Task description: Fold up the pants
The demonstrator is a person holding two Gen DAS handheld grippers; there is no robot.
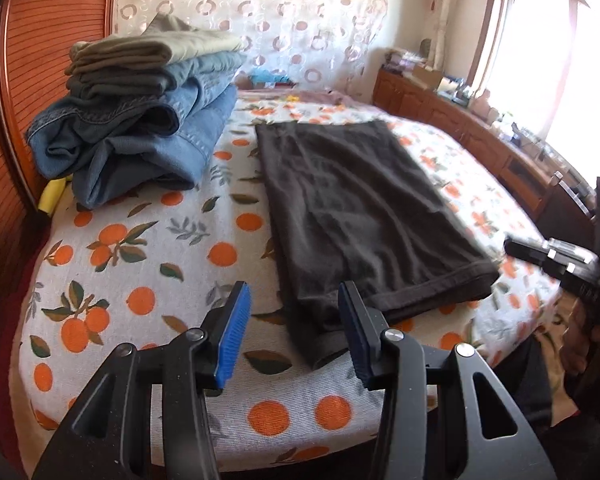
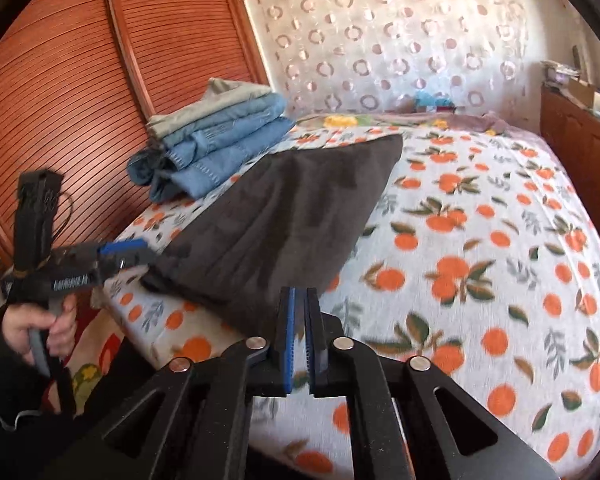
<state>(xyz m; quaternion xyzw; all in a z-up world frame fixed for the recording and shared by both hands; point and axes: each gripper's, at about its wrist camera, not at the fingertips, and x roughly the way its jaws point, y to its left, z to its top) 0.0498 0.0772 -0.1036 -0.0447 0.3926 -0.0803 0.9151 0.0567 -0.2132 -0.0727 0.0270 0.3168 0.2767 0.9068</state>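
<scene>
Dark brown pants lie folded in a long flat rectangle on the orange-print bedsheet. My left gripper hovers open over the pants' near left corner, its blue pads wide apart and holding nothing. In the right wrist view the same gripper sits at the left corner of the pants. My right gripper is just above the pants' near edge, its pads only a narrow slit apart with nothing between them. It also shows as a dark blurred shape at the right.
A stack of folded clothes, jeans below and grey-green garments on top, sits at the bed's far left by the louvred wooden doors. A wooden cabinet with clutter runs along the window side. A person's hand grips the left handle.
</scene>
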